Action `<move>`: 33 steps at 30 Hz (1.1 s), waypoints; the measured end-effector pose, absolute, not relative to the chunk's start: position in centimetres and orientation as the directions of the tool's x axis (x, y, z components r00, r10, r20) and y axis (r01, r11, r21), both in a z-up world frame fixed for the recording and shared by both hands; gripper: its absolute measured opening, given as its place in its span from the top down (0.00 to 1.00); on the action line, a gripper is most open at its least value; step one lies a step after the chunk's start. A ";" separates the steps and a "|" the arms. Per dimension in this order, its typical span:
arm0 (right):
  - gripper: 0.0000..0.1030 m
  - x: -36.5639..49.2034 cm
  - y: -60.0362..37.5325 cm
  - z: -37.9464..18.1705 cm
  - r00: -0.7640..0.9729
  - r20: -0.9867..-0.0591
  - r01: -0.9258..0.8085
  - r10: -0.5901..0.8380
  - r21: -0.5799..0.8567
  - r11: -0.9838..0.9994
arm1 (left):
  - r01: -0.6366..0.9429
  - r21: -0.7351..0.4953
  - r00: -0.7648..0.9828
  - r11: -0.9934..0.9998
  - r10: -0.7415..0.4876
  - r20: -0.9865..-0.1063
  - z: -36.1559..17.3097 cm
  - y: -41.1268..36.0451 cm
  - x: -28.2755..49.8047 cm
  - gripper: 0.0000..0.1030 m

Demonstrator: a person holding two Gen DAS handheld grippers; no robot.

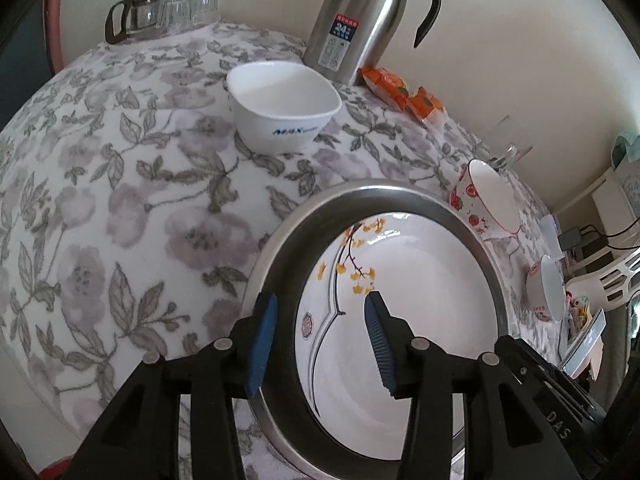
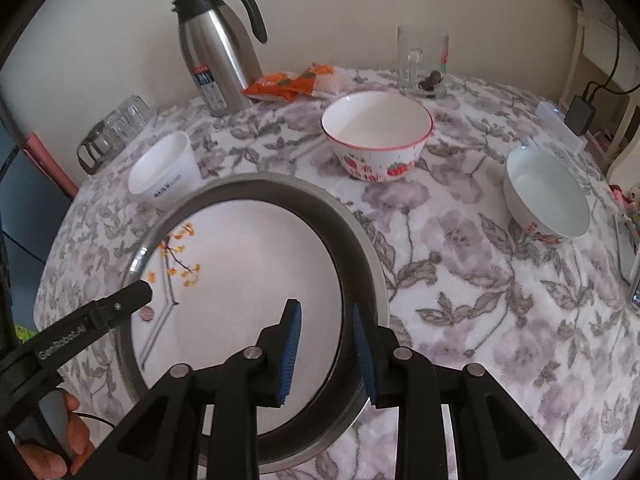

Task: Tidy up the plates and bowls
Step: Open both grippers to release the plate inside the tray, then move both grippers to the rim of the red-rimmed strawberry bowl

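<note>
A white plate with a yellow flower branch [image 1: 420, 320] [image 2: 248, 272] lies inside a steel dish [image 1: 472, 216] [image 2: 360, 240] on the flowered tablecloth. My left gripper [image 1: 320, 320] is open, its fingers astride the left rim of dish and plate. My right gripper [image 2: 326, 320] is open, its fingers astride the right rim. A square white bowl [image 1: 284, 108] [image 2: 164, 172], a strawberry bowl [image 1: 484, 196] [image 2: 376, 140] and a smaller white bowl [image 1: 544, 288] [image 2: 544, 196] stand apart on the table.
A steel thermos jug [image 1: 360, 16] [image 2: 220, 52] stands at the back by orange snack packets [image 1: 404, 88] [image 2: 292, 80]. Glass cups and a glass pot [image 1: 160, 8] [image 2: 112, 128] sit at the far left. A glass mug [image 2: 422, 60] stands behind the strawberry bowl.
</note>
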State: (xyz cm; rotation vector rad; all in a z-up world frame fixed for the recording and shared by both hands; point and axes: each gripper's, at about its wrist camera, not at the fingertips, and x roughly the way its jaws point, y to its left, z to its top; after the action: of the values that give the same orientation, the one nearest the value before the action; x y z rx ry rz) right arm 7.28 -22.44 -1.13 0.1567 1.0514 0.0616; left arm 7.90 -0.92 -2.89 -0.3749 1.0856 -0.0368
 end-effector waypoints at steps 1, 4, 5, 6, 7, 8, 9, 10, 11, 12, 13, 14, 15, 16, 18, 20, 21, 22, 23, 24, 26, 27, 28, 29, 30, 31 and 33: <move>0.67 7.2 -22.4 -0.9 0.505 -0.854 0.020 0.128 0.160 0.987 | -0.150 -0.317 0.477 0.937 -0.212 -0.853 -2.8 -0.9 7.9 0.51; 0.34 6.9 -22.2 -0.1 0.533 -0.837 0.010 0.122 0.151 0.989 | -0.139 -0.315 0.488 0.939 -0.211 -0.847 -2.4 -1.2 7.7 0.41; 0.34 6.8 -22.1 0.0 0.541 -0.832 0.007 0.121 0.148 0.989 | -0.138 -0.313 0.489 0.940 -0.210 -0.846 -2.4 -1.2 7.7 0.40; 0.34 6.8 -22.0 0.1 0.544 -0.830 0.003 0.124 0.149 0.989 | -0.137 -0.310 0.492 0.941 -0.207 -0.846 -2.3 -1.2 7.7 0.40; 0.34 6.8 -22.0 0.1 0.543 -0.830 0.000 0.127 0.151 0.988 | -0.138 -0.304 0.495 0.942 -0.200 -0.846 -2.2 -1.2 7.7 0.38; 0.33 6.9 -22.0 0.0 0.540 -0.832 -0.001 0.128 0.151 0.988 | -0.140 -0.300 0.497 0.944 -0.195 -0.845 -2.2 -1.2 7.7 0.36; 0.29 6.9 -21.9 0.0 0.539 -0.833 0.000 0.125 0.149 0.989 | -0.141 -0.297 0.501 0.944 -0.191 -0.844 -2.1 -1.2 7.6 0.34; 0.25 6.9 -22.0 -0.1 0.540 -0.833 0.003 0.122 0.146 0.989 | -0.141 -0.297 0.507 0.944 -0.189 -0.841 -2.0 -1.2 7.6 0.31; 0.23 6.9 -22.0 -0.2 0.542 -0.832 0.005 0.119 0.145 0.989 | -0.139 -0.295 0.512 0.945 -0.186 -0.838 -1.9 -1.2 7.6 0.26; 0.18 6.9 -22.1 -0.3 0.543 -0.831 0.008 0.119 0.147 0.989 | -0.137 -0.291 0.518 0.947 -0.182 -0.836 -1.8 -1.2 7.6 0.24; 0.12 6.9 -22.2 -0.4 0.544 -0.830 0.009 0.118 0.147 0.989 | -0.132 -0.288 0.526 0.949 -0.179 -0.832 -1.6 -1.2 7.5 0.20; 0.09 6.9 -22.2 -0.4 0.545 -0.830 0.009 0.118 0.146 0.989 | -0.127 -0.284 0.533 0.950 -0.176 -0.827 -1.5 -1.3 7.5 0.19; 0.02 6.9 -22.3 -0.4 0.547 -0.829 0.008 0.114 0.141 0.990 | -0.125 -0.279 0.540 0.952 -0.171 -0.824 -1.4 -1.3 7.5 0.19; 0.00 6.8 -22.3 -0.4 0.550 -0.828 0.008 0.111 0.138 0.990 | -0.124 -0.273 0.548 0.954 -0.164 -0.820 -1.2 -1.3 7.5 0.15; 0.00 6.8 -22.4 -0.4 0.558 -0.823 0.008 0.106 0.133 0.991 | -0.131 -0.267 0.564 0.955 -0.150 -0.812 -1.0 -1.2 7.4 0.06; 0.00 6.8 -22.7 -0.4 0.561 -0.820 0.011 0.114 0.145 0.989 | -0.137 -0.260 0.584 0.956 -0.134 -0.801 -0.8 -1.0 7.3 0.04; 0.00 6.8 -22.9 -0.4 0.563 -0.818 0.014 0.116 0.150 0.989 | -0.136 -0.256 0.592 0.957 -0.128 -0.796 -0.8 -1.0 7.3 0.04; 0.00 6.8 -23.0 -0.5 0.565 -0.817 0.017 0.118 0.154 0.988 | -0.134 -0.253 0.597 0.958 -0.126 -0.792 -0.7 -1.0 7.3 0.04; 0.00 6.8 -23.2 -0.5 0.567 -0.815 0.021 0.118 0.158 0.987 | -0.128 -0.251 0.603 0.959 -0.126 -0.788 -0.7 -1.1 7.3 0.04; 0.00 6.8 -23.4 -0.5 0.570 -0.813 0.025 0.121 0.164 0.986 | -0.117 -0.251 0.609 0.961 -0.130 -0.782 -0.6 -1.3 7.3 0.04; 0.00 6.7 -23.7 -0.5 0.579 -0.807 0.032 0.121 0.170 0.985 | -0.096 -0.247 0.619 0.964 -0.136 -0.773 -0.5 -1.6 7.2 0.04; 0.00 6.7 -23.9 -0.5 0.584 -0.803 0.035 0.118 0.170 0.985 | -0.084 -0.240 0.627 0.967 -0.135 -0.767 -0.3 -1.9 7.2 0.04; 0.00 6.7 -24.0 -0.5 0.589 -0.800 0.038 0.114 0.169 0.985 | -0.077 -0.234 0.633 0.969 -0.133 -0.763 -0.3 -2.0 7.2 0.04; 0.00 6.7 -24.2 -0.4 0.593 -0.798 0.042 0.111 0.168 0.985 | -0.070 -0.228 0.642 0.971 -0.131 -0.756 -0.1 -2.2 7.1 0.04; 0.00 6.6 -24.4 -0.4 0.599 -0.793 0.045 0.108 0.168 0.985 | -0.065 -0.225 0.649 0.972 -0.130 -0.750 0.0 -2.3 7.1 0.04; 0.00 6.6 -24.6 -0.3 0.604 -0.790 0.046 0.107 0.169 0.984 | -0.060 -0.224 0.656 0.973 -0.130 -0.743 0.1 -2.3 7.1 0.04; 0.00 6.6 -25.0 -0.2 0.611 -0.785 0.052 0.103 0.170 0.984 | -0.051 -0.222 0.669 0.974 -0.132 -0.731 0.4 -2.4 7.2 0.04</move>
State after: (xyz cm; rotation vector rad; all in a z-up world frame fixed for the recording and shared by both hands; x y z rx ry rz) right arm 6.62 -24.98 -0.25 0.1830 0.9149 0.0299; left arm 7.22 -2.42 0.36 -0.2326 0.8382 -0.0459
